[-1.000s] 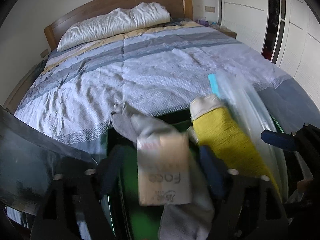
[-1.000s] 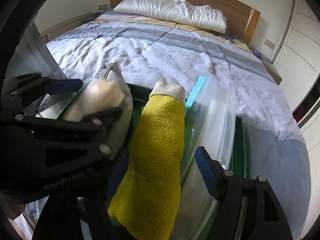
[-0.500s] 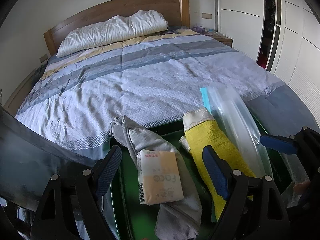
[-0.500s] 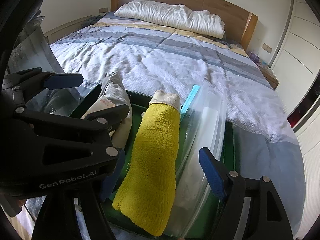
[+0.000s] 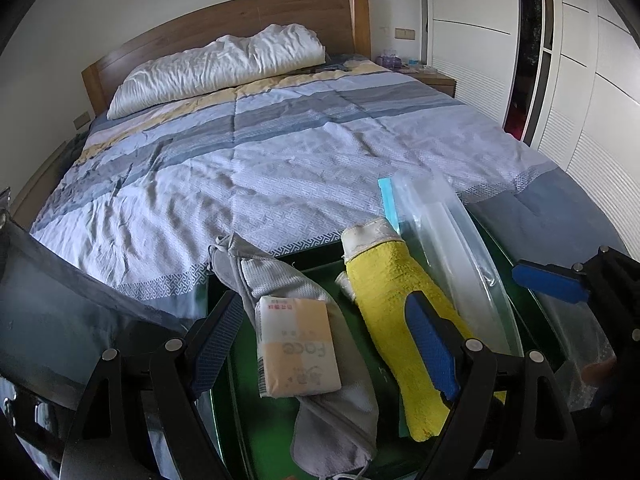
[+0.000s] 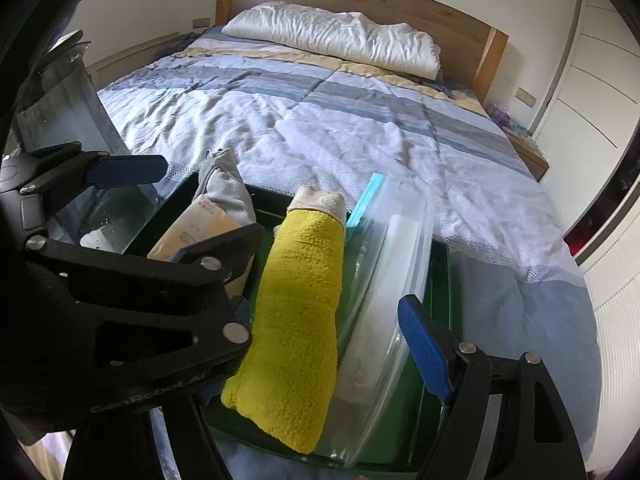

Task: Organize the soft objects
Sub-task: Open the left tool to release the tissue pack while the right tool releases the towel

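A green tray at the foot of the bed holds a grey cloth, a tissue pack lying on it, a rolled yellow towel and a clear zip bag. My left gripper is open above the tissue pack, not touching it. In the right wrist view the yellow towel, zip bag, tissue pack and tray show. My right gripper is open, with the towel and bag between its fingers.
The bed with a striped quilt lies beyond the tray, with a white pillow at the headboard. A wardrobe stands to the right. A nightstand is by the headboard. A dark transparent sheet is at left.
My left gripper let go of the tissue pack, which now lies on the grey cloth, and drew back and up. The right gripper also drew back a little.
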`<state>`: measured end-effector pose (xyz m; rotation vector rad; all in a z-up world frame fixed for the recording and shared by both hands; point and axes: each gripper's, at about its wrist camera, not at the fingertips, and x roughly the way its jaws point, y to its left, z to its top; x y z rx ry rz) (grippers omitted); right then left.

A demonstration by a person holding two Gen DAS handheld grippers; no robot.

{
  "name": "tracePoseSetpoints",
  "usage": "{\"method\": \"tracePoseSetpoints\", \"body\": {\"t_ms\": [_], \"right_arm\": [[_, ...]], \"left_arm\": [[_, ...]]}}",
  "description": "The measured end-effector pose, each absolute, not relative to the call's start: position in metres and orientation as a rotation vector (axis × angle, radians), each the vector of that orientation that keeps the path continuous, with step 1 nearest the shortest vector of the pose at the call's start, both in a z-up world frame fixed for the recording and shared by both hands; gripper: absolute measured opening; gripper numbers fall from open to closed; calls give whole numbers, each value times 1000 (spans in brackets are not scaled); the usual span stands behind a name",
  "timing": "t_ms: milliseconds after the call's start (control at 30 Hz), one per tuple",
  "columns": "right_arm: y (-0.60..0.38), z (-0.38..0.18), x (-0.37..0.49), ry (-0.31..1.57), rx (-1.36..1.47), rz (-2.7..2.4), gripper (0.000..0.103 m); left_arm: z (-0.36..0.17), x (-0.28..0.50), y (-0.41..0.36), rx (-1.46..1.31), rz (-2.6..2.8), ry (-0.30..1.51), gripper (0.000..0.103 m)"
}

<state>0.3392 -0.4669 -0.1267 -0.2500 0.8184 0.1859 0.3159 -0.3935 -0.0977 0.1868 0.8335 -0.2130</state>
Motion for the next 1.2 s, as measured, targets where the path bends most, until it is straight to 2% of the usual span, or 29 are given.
{"method": "tracePoseSetpoints", "body": {"t_ms": [1200], "right_arm": [[-482, -105, 317, 831, -262, 45, 76]], "left_arm": [[-80, 282, -381, 108, -190, 861, 79]]}}
